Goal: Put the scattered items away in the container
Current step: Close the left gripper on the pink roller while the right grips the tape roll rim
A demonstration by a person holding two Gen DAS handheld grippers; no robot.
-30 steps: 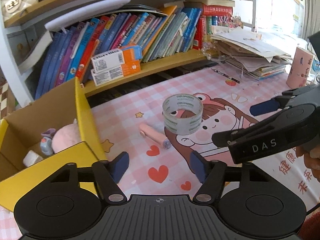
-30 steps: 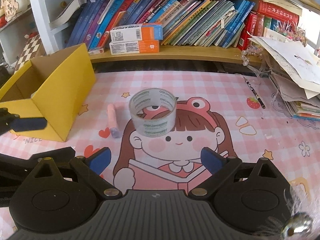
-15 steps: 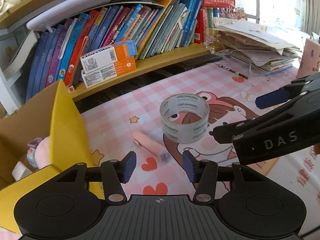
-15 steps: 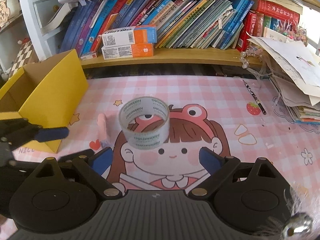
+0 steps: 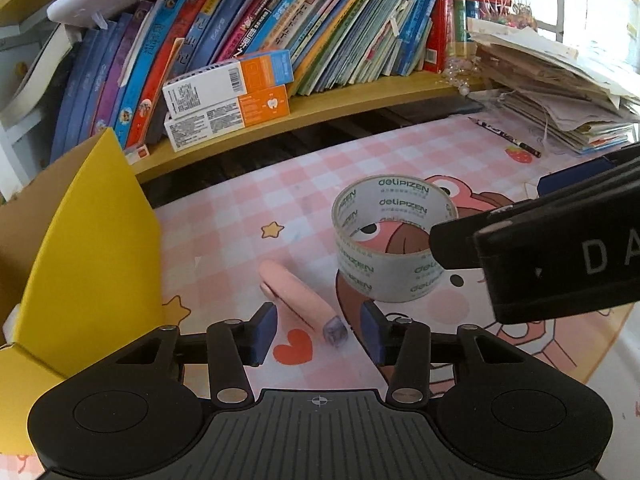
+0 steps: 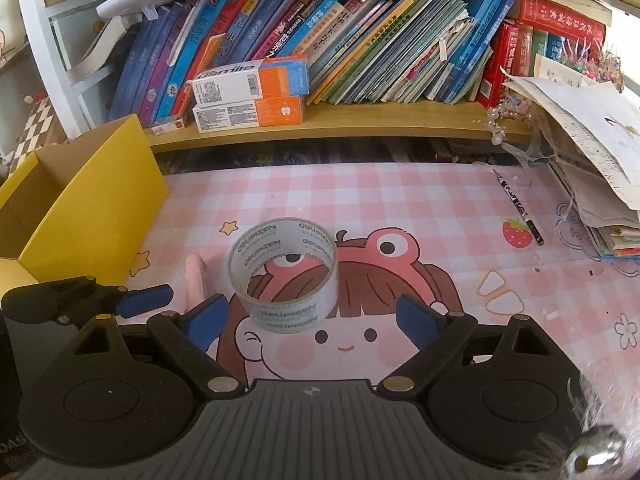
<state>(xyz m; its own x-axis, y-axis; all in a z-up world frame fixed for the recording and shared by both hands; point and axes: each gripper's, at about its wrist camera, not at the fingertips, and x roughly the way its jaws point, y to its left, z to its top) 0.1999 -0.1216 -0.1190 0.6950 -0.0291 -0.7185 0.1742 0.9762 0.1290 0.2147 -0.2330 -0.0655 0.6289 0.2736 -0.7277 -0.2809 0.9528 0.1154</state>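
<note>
A clear tape roll [image 5: 394, 240] stands on the pink mat; it also shows in the right wrist view [image 6: 285, 274]. A pink tube-shaped item [image 5: 298, 300] lies left of it, partly hidden in the right wrist view [image 6: 195, 278]. The yellow cardboard box [image 5: 96, 248] stands at the left, also in the right wrist view [image 6: 86, 196]. My left gripper [image 5: 318, 332] is open, its fingertips either side of the pink item's near end. My right gripper [image 6: 310, 320] is open, just in front of the tape roll.
A wooden shelf [image 6: 360, 124] with books and two orange-and-white cartons [image 6: 250, 96] runs along the back. A paper stack [image 6: 592, 168] sits at the right, with a pencil [image 6: 518, 206] on the mat beside it.
Both grippers have moved forward and down. The left now straddles the pink item's end and its jaws have narrowed. The right has come close to the tape roll.
</note>
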